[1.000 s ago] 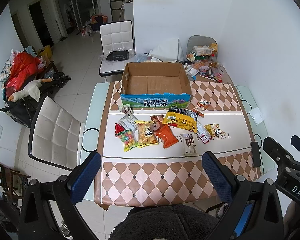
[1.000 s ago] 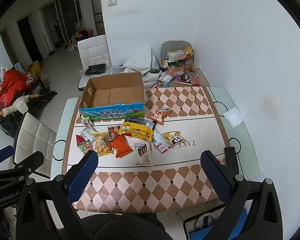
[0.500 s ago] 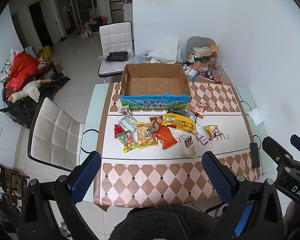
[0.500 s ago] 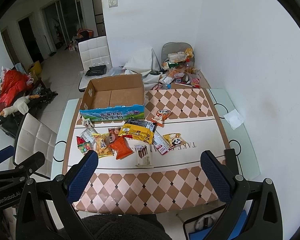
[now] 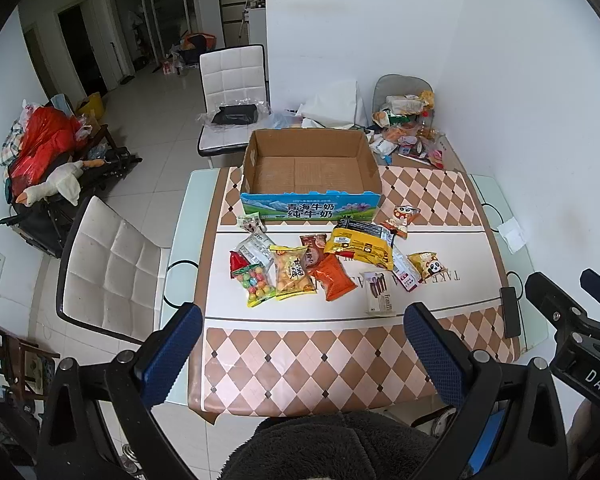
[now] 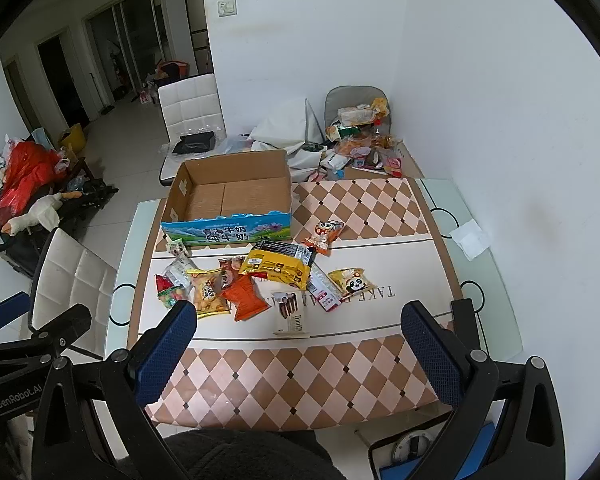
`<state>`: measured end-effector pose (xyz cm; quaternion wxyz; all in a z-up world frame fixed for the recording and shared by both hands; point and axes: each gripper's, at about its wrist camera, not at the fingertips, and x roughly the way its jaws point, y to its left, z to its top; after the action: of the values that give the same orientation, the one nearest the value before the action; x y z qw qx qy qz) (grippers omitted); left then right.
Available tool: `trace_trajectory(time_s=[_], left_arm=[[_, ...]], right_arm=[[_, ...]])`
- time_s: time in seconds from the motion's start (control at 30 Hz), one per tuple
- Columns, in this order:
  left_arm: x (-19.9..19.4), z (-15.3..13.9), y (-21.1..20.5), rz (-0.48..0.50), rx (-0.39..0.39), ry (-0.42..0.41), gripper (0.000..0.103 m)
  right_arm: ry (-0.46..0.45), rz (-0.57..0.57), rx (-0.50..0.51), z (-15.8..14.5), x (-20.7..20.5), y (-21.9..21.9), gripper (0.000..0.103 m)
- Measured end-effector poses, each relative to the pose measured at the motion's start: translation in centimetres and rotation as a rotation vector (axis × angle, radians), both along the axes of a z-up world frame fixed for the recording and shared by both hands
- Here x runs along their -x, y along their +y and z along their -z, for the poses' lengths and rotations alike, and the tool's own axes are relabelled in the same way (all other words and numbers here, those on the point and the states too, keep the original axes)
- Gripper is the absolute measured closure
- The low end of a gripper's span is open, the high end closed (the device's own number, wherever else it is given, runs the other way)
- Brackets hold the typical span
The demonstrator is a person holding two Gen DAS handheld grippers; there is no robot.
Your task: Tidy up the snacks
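Two hand-held grippers, left [image 5: 302,344] and right [image 6: 296,340], hover above the near edge of a diamond-patterned counter [image 5: 320,364], each with blue-padded fingers [image 5: 172,354] spread wide and holding nothing. An open cardboard box with a blue printed front [image 5: 310,174] sits empty toward the counter's far edge. Just in front of it, snack packets lie scattered across the counter's middle: a yellow bag [image 5: 360,246], an orange packet [image 5: 334,278], a clear bag of coloured candy balls [image 5: 256,282], a white biscuit box [image 5: 378,294] and a panda-print packet [image 5: 428,266].
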<state>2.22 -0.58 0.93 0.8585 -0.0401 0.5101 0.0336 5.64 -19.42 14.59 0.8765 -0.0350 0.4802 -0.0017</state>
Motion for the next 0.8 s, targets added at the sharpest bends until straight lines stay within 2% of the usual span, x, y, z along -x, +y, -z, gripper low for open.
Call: trace_trajectory(time_s=[0.33, 0.43, 0.57, 0.63, 0.8], left_arm=[[-0.4, -0.1, 0.0, -0.006, 0.004, -0.001, 0.0], [-1.6, 0.1, 0.2, -0.03, 0.011, 0.001, 0.0], [-3.5, 2.6, 1.2, -0.082, 0.018, 0.034, 0.0], [-4.6, 4.7, 2.2, -0.117, 0.022, 0.065, 0.0], [-8.1, 11.5, 4.9, -0.208, 0.023, 0.179, 0.0]], right_arm=[[0.006, -0.002, -0.015, -0.1, -0.8, 0.5, 0.0], [0.019, 0.001, -0.026, 0.3, -1.7, 1.0, 0.0], [0.068, 0.007, -0.048, 4.0, -3.3, 0.3, 0.0], [0.097, 0.003, -0.061, 5.7, -4.4, 0.5, 0.0], [0.216, -0.015, -0.091, 12.8, -8.9, 1.5, 0.0]])
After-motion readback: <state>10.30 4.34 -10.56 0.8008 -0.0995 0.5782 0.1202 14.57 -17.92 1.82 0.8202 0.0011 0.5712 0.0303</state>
